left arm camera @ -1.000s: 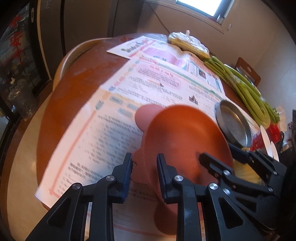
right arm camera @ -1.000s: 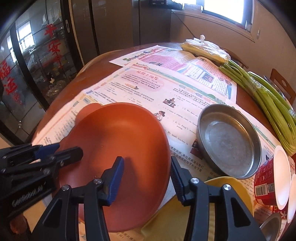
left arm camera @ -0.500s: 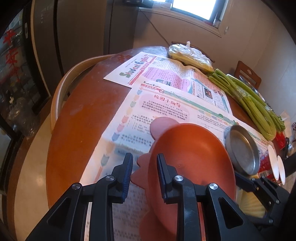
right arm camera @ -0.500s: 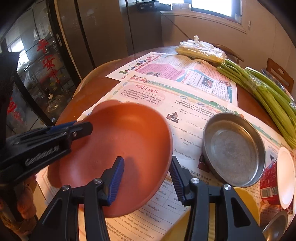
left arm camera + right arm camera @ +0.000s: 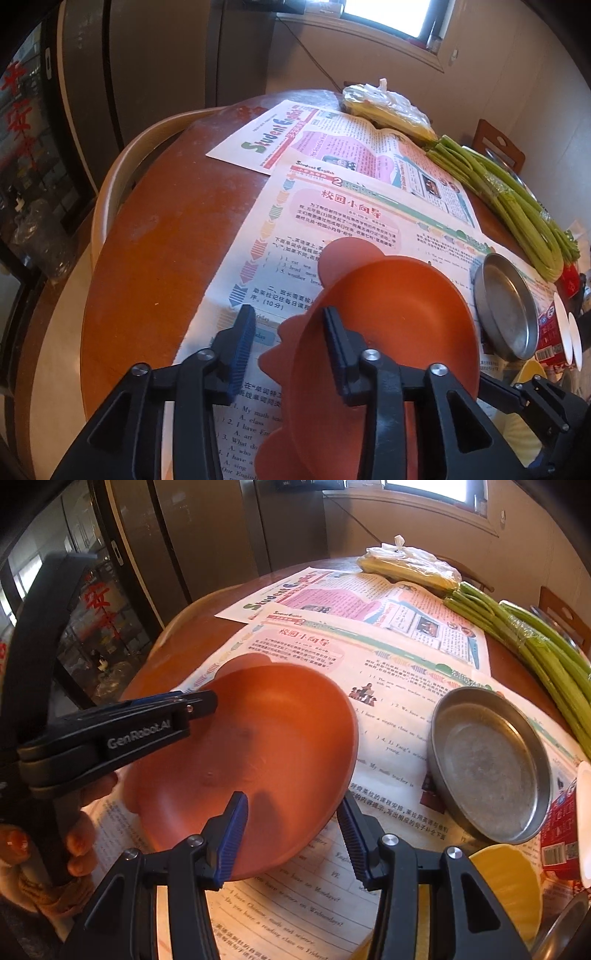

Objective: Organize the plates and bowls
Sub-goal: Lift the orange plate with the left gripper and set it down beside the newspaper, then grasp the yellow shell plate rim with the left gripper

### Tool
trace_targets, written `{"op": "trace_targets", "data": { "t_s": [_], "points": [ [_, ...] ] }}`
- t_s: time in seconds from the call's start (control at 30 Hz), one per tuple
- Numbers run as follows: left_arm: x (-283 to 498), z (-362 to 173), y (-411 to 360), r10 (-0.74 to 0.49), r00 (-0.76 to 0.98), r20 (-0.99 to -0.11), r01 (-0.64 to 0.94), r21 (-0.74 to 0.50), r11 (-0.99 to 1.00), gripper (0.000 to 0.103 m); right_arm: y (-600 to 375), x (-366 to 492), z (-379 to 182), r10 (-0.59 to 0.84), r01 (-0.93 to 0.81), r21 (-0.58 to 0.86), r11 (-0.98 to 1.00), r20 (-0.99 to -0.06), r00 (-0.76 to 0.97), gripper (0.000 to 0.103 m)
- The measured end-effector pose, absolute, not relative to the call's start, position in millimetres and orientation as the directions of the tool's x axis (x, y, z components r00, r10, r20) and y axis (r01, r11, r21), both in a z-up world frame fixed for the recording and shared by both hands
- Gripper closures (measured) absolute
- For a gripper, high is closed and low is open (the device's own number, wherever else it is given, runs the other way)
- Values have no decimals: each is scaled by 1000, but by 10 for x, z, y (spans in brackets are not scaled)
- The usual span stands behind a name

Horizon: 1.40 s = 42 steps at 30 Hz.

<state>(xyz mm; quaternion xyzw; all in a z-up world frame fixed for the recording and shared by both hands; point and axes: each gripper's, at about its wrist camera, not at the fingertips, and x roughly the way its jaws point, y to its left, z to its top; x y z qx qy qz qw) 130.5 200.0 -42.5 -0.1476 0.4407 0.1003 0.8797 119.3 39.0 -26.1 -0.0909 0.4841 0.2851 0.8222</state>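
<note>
Above the newspaper, both grippers (left (image 5: 284, 332), right (image 5: 291, 827), each spread, straddling the rim unclenched) are carrying an orange bowl (image 5: 255, 753), with steel pan (image 5: 487, 764) and yellow bowl (image 5: 509, 882) seemingly awaiting stacking.

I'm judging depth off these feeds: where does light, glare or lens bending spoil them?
Left wrist view: the window is blown out white, the table edge bows from fisheye bending, and the orange bowl is sharp. Right wrist view: a warm sheen washes the orange bowl, the metal pan shows only dull reflections, and the left gripper is crisp.
</note>
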Motion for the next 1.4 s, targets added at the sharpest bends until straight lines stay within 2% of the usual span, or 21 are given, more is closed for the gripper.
{"op": "trace_targets", "data": {
  "t_s": [0.17,0.27,0.53,0.93,1.4],
  "points": [
    [1248,-378,2039,56,598,-800,-324,-177,929,58,297,1188,-235,391,-543,145,827,-842,371,52],
    [1194,-303,2038,69,607,-792,-332,-173,927,50,237,1176,-180,402,-540,149,828,-830,386,52],
    [913,32,1853,112,655,-748,-330,-150,932,48,18,1077,46,437,-542,156,826,-785,439,51],
    [689,227,1162,9,683,-730,-216,-190,958,48,-582,997,307,421,-502,141,853,-755,503,47],
    [661,27,463,-78,621,-780,-119,-192,974,48,-1214,980,225,356,-472,93,877,-784,508,47]
  ]
}}
